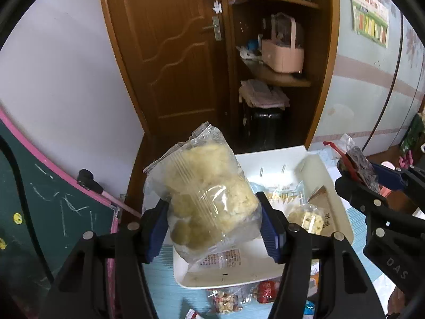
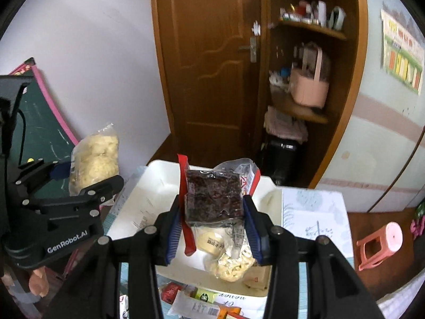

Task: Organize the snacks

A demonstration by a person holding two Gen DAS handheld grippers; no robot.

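My left gripper [image 1: 213, 220] is clamped on a clear bag of pale yellow puffy snacks [image 1: 204, 186], held upright above the white tray [image 1: 342, 212], w/ jaws fairly wide around it. My right gripper [image 2: 212, 228] is clamped on a clear pack of dark red dried fruit [image 2: 213, 199] w/ red edge, also over the tray. In the tray: approx 3 more packs. Loose packets lie in front of the tray, count unclear.
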